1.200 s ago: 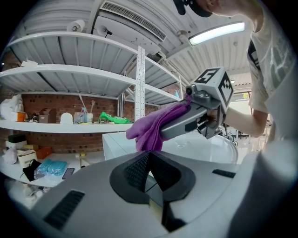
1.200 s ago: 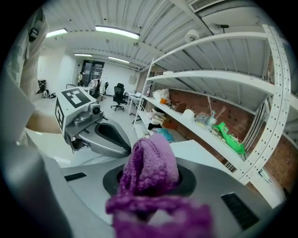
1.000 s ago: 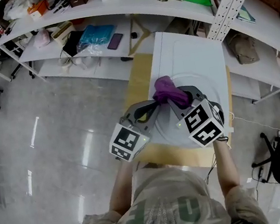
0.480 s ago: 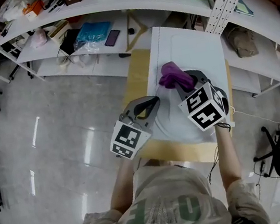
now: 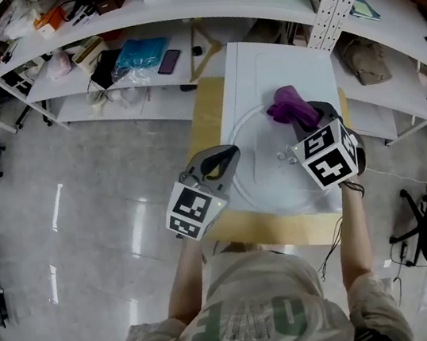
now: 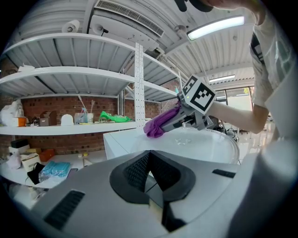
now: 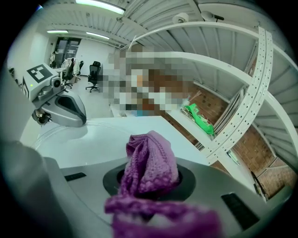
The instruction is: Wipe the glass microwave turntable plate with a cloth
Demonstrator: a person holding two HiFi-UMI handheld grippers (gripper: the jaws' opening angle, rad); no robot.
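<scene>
Right gripper (image 5: 299, 117), clamped on the purple cloth (image 5: 286, 104), has swept from the middle out to the far right rim of the glass plate (image 5: 266, 173) on the white table (image 5: 285, 66). Left gripper (image 5: 226, 156) stays pinched on the plate's left rim.

Clear glass plate (image 5: 267, 177): glossy, catching the light. At its far rim, the purple cloth (image 7: 149, 162) — a knitted, nubbly weave, soft and matt. Under the plate, a smooth white tabletop (image 5: 281, 66) with a faint sheen. Left gripper (image 6: 150, 162) at the plate's near edge — matt grey plastic shell, black ribbed pads (image 6: 137, 169). Left of the plate, polished grey floor (image 5: 84, 218), mirror-shiny.
</scene>
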